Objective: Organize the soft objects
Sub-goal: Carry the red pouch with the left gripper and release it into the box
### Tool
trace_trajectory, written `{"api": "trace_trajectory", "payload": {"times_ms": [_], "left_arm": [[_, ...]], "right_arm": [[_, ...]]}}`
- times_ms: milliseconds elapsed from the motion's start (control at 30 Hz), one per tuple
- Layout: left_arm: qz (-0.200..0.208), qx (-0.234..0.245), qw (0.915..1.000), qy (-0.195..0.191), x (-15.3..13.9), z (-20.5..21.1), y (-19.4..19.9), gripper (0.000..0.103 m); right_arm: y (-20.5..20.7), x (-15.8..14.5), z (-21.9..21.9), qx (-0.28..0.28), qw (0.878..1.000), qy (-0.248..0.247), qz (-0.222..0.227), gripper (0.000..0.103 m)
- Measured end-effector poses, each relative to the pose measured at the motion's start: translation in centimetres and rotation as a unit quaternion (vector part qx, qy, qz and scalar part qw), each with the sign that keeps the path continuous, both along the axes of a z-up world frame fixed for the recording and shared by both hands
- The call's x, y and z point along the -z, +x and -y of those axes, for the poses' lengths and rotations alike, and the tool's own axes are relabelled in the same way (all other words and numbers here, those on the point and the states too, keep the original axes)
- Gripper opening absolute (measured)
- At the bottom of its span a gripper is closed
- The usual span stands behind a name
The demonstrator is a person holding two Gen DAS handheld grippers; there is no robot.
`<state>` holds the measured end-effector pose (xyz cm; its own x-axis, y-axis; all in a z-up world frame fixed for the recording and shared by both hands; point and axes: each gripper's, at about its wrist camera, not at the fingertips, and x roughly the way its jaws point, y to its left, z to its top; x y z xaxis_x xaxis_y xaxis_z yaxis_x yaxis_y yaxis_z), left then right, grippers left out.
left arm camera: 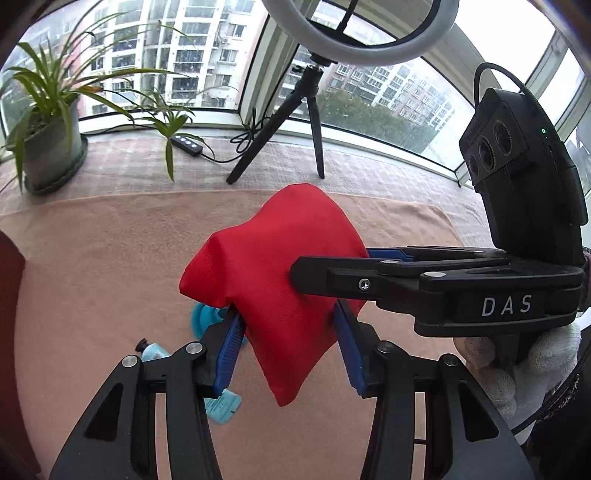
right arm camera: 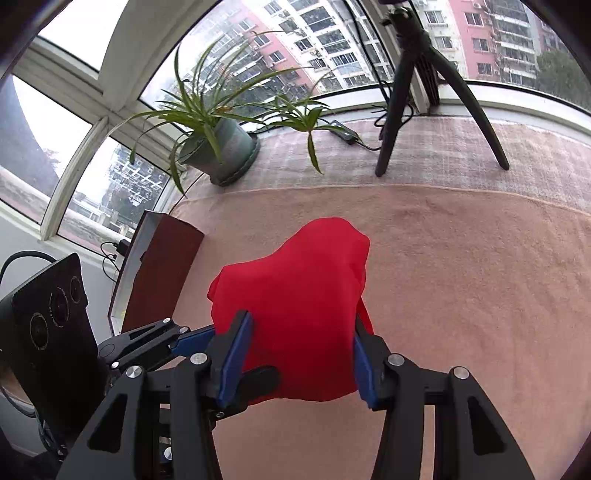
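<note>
Red cloth (left arm camera: 273,273) hung above pink blanket (left arm camera: 92,258), pinched by both: left gripper (left arm camera: 288,343) clamped lower fold at 6 o'clock, right gripper (left arm camera: 306,273) nipped edge at 3 o'clock. Limp, light, slippery-looking (judged); best gripped on bunched folds.

The red cloth (left arm camera: 280,280) hides most of a teal object (left arm camera: 203,314) and the right tongs' (left arm camera: 295,273) fingertips. A small blue packet (left arm camera: 223,406) lies partly behind the left tongs (left arm camera: 288,354) — label unreadable. The ring light (left arm camera: 354,33) is cropped at the top edge.
</note>
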<state>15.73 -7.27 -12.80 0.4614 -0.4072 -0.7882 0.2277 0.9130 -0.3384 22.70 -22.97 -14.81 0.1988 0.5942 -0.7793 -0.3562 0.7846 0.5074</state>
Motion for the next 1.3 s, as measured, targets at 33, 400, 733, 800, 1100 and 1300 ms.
{"api": "trace_trajectory", "payload": {"times_ms": [33,400,733,800,1100,1300], "left_arm": [[0.006,-0.005,1.0000,0.000,-0.4,-0.6,-0.6,0.047],[0.060,-0.086,0.9944,-0.007,-3.2,-9.9,-7.4,0.047],[0.096,-0.178,0.9794,-0.002,-4.0,-20.1,-12.9,0.047],[0.095,-0.196,0.9759,-0.001,-3.8,-22.0,-13.6,0.047],[0.082,-0.251,0.9643,-0.017,-2.4,-29.8,-15.8,0.046],[0.069,-0.270,0.9601,-0.022,-0.9,-33.5,-15.8,0.046]], "right_arm": [[-0.7,-0.6,-0.7,-0.005,1.000,-0.002,0.008,0.047],[-7.3,-5.1,-11.3,-0.077,0.992,-0.021,0.099,0.047],[-12.0,-6.7,-22.9,-0.151,0.979,-0.014,0.139,0.047],[-12.6,-6.6,-25.2,-0.168,0.975,-0.016,0.144,0.047],[-14.5,-5.2,-34.1,-0.222,0.963,-0.022,0.151,0.047],[-14.5,-3.8,-38.3,-0.235,0.960,-0.030,0.151,0.047]]}}
